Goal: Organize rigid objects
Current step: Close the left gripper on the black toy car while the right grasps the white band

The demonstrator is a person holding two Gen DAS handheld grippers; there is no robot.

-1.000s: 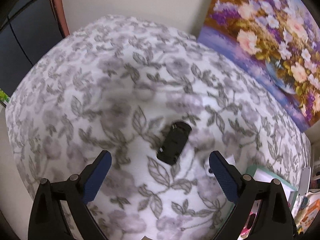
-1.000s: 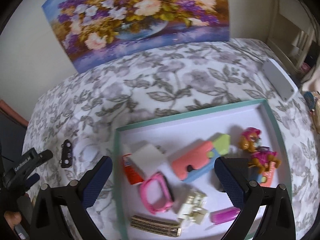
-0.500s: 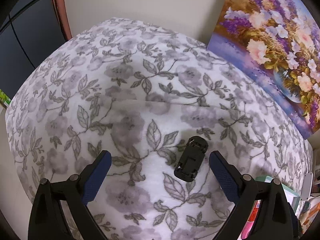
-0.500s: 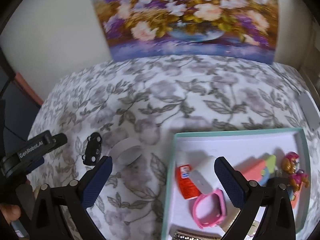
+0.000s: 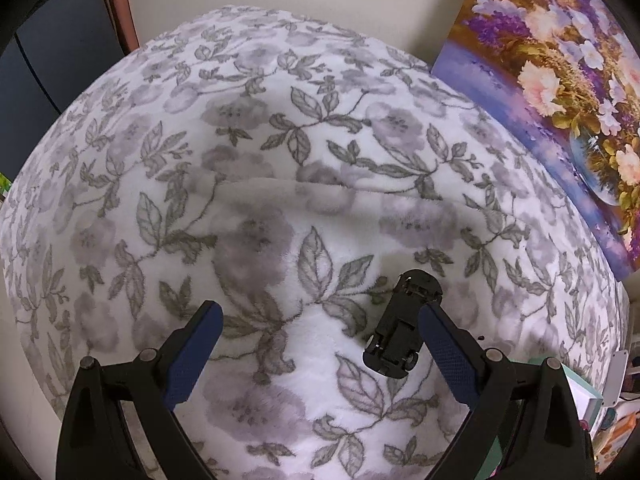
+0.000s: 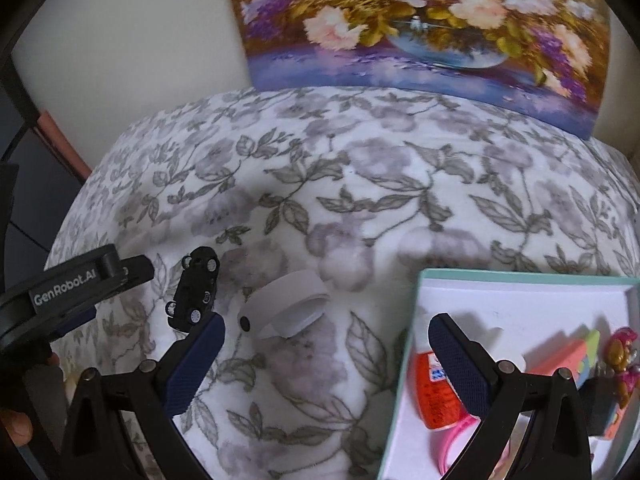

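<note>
While both grippers hang over the floral blanket [image 6: 360, 200], the tray [image 6: 520, 276] is the one container in sight: a shallow box with a mint-green rim and a white floor, resting on the blanket. Inside it, near its left wall, lies a red tube [image 6: 434, 392]; just below that a pink ring [image 6: 456, 444] curves out from behind the gripper finger. Toward the tray's right wall sit a coral block [image 6: 560, 362], with a green piece at its end, and a toy figure [image 6: 622, 356] in pink.

Left of the tray, out on the blanket, a white band [image 6: 288, 304] stands on its edge. Further left from the tray lies a black toy car [image 5: 404, 324], upside down with its wheels up.

Jaws on the left gripper [image 5: 320, 340] stand wide apart; the car lies between them, close against the right finger [image 5: 448, 356], though contact cannot be told. Jaws on the right gripper [image 6: 326, 360] are also spread wide and hold nothing, one finger over the blanket beside the car, the other over the tray's left part.

A flower painting [image 6: 420, 20] leans against the wall behind the tray.
</note>
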